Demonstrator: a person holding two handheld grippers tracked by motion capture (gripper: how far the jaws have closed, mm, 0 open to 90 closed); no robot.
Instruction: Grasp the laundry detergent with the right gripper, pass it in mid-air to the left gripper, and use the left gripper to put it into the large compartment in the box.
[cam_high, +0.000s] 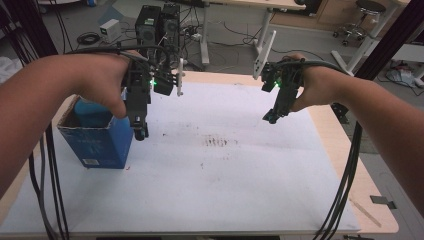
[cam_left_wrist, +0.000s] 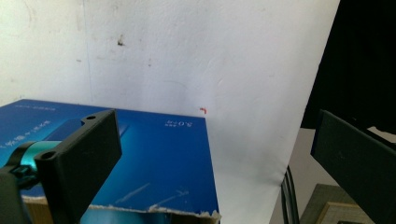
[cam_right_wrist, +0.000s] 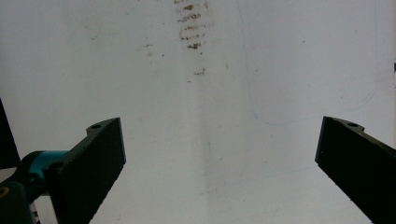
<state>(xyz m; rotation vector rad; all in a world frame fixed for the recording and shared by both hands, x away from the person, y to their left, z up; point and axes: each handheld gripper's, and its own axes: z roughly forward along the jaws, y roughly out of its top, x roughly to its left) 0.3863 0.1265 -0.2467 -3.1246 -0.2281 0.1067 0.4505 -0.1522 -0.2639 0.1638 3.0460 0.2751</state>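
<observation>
Left tool (cam_high: 140, 131): black, two-jawed, held in the person's left hand (cam_high: 100, 82), pointing down at the counter. Its jaws stand spread wide with nothing between the pads; the tool is released. In the left gripper view the same tool (cam_left_wrist: 215, 154) hangs just above the near edge of the open blue cardboard box (cam_left_wrist: 154, 163), one jaw over the box face, the other out over the white surface and the counter's edge. A teal fitting sits at the base of the left jaw.

Blue cardboard box (cam_high: 97, 142): it stands upright at the left side of the counter, close to the left edge, top open, with a torn pale rim. A blue object (cam_high: 92, 112) sits inside it; what it is cannot be told. The left tool's tip hangs just beside the box's right upper corner; whether it touches cannot be told.

Right tool (cam_high: 274, 116): black, two-jawed, held in the person's right hand (cam_high: 320, 85), tilted down and inward over the right half of the counter, well apart from the box. In the right gripper view this tool (cam_right_wrist: 219, 154) has its jaws wide apart over bare surface; released, nothing held.

Counter (cam_high: 240, 190): a white sheet over a pale wooden top, marked with a patch of brown smudges (cam_high: 220, 142) near the middle, between the two tools. Black cables (cam_high: 345, 190) trail down from each tool past the counter's sides.
</observation>
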